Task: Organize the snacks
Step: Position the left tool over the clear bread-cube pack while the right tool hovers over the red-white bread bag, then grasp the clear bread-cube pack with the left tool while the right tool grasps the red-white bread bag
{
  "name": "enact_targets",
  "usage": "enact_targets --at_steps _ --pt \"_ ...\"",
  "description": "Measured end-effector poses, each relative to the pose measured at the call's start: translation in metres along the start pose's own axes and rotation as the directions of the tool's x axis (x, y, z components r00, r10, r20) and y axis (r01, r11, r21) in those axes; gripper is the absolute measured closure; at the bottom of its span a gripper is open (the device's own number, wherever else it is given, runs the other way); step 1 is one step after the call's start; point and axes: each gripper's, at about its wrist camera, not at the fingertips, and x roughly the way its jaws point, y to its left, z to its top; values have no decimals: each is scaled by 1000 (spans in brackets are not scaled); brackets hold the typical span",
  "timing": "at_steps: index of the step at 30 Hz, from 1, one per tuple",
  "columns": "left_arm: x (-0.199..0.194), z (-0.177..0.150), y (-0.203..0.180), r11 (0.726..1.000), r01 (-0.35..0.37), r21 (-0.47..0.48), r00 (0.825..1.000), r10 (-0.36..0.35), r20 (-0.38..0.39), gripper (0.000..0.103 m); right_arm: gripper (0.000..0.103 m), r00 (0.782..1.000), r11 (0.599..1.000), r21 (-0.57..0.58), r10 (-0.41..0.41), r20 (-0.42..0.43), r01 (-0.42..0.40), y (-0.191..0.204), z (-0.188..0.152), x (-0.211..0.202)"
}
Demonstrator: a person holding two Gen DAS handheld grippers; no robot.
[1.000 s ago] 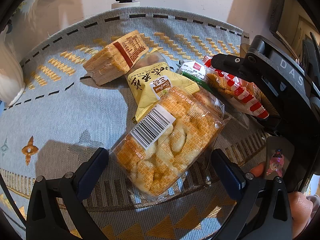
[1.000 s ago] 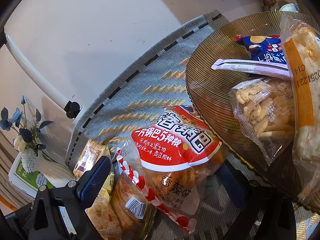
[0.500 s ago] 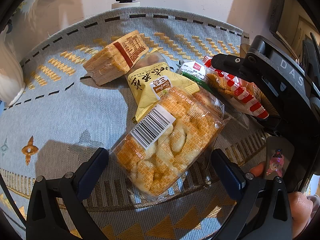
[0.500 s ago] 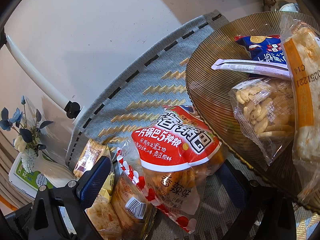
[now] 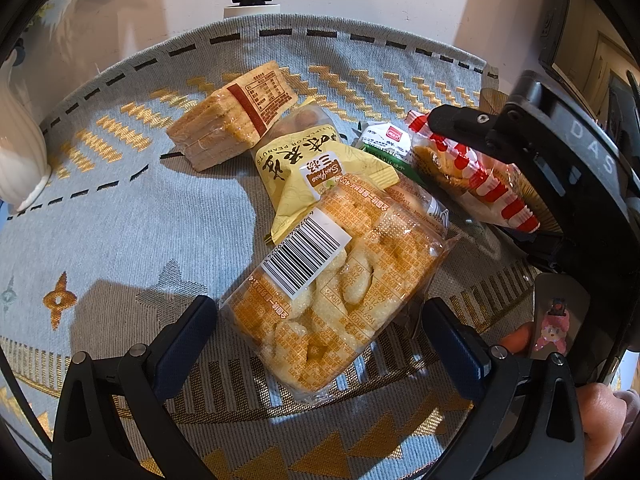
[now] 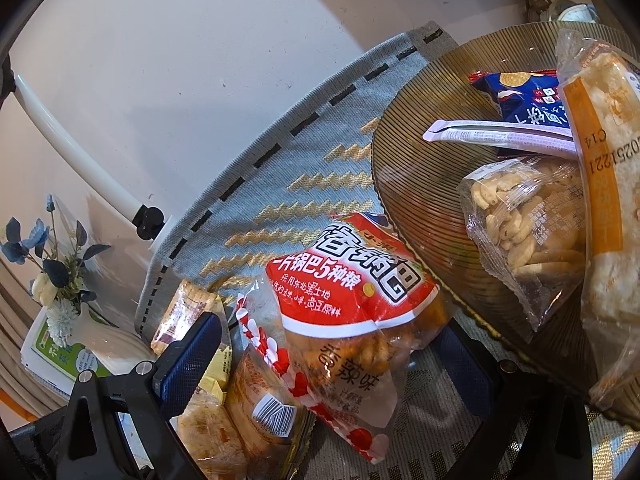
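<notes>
L gripper point(image 5: 320, 332) is being held wide open astride orange rice-cracker pack point(image 5: 340, 280) on cloth point(image 5: 120, 220), w/o contact. R gripper point(image 6: 332, 360), also open, is being kept around red snack bag point(image 6: 352, 300) beside glass plate point(image 6: 420, 184).

Plain pale wall point(image 6: 208, 80) behind; grey gold-zigzag tablecloth point(image 5: 120, 220); white vase point(image 5: 18, 152) with blue flowers point(image 6: 52, 256) at left.

Five snack packets point(image 5: 336, 288) on cloth, four packs point(image 6: 524, 216) in bowl point(image 6: 420, 184)
</notes>
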Motion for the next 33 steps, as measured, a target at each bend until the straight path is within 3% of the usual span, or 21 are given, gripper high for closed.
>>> enact_targets --at_steps 8,14,19,20,21,22,23,24,33 --pt "-3 -1 4 1000 17 -25 1000 -17 13 1 0 994 993 71 90 59 -94 -13 3 -11" --pt "-11 -3 15 993 90 -74 994 -85 67 1 0 995 992 97 71 64 -77 -12 5 -10" --pt "-17 0 12 988 150 -47 983 -144 114 1 0 997 992 103 72 27 -74 -14 11 -6" --pt "-19 0 10 987 156 -41 981 -150 123 11 0 996 992 95 84 9 -85 -14 12 -6" --pt "-20 0 9 985 171 -35 978 -165 130 27 8 996 992 91 86 2 -85 -16 12 -6" --pt "-20 1 9 983 182 -32 976 -176 131 33 17 997 993 89 75 4 -75 -17 12 -7" --pt "-20 1 9 982 186 -32 975 -180 133 33 46 998 994 91 67 10 -67 -19 11 -9" --pt "-21 1 8 983 182 -31 975 -177 138 34 50 996 992 87 89 16 -90 -19 11 -10" --pt "-36 -3 21 990 120 -71 972 -103 210 35 54 977 971 114 214 -10 -211 -20 6 -13"
